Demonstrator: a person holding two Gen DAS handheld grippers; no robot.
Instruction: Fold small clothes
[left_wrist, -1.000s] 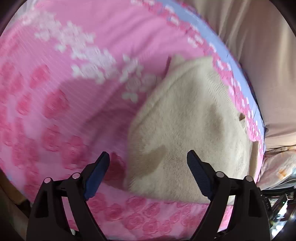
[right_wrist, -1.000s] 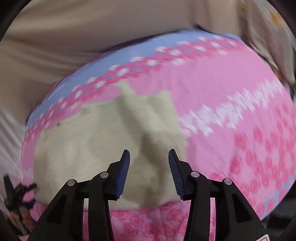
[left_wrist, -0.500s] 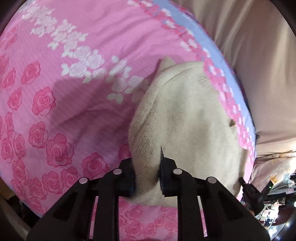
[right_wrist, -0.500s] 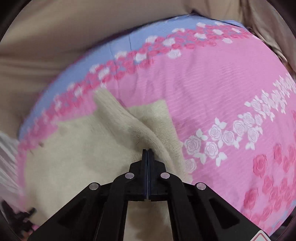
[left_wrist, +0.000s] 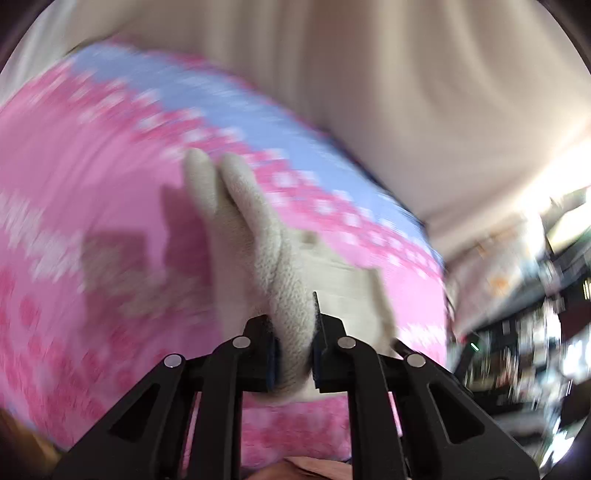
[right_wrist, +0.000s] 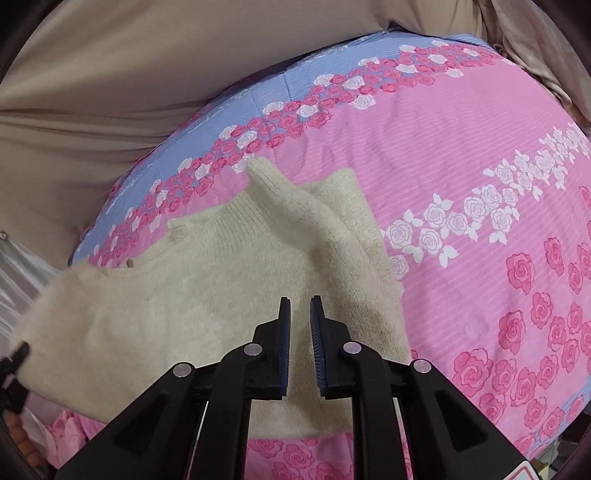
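Cream knit sweater (left_wrist: 291, 317) pinched & lifted in left claw (left_wrist: 293, 354); right claw (right_wrist: 300, 347) slightly parted over it, empty.

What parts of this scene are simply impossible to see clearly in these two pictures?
- Left wrist view: the pink rose-print bedspread is motion-blurred, and so is the clutter at right.
- Left wrist view: the left gripper hides the pinched part of the cream knitted sweater.
- Right wrist view: the right gripper hides the sweater's near hem, and the picture's left edge cuts off its far end.
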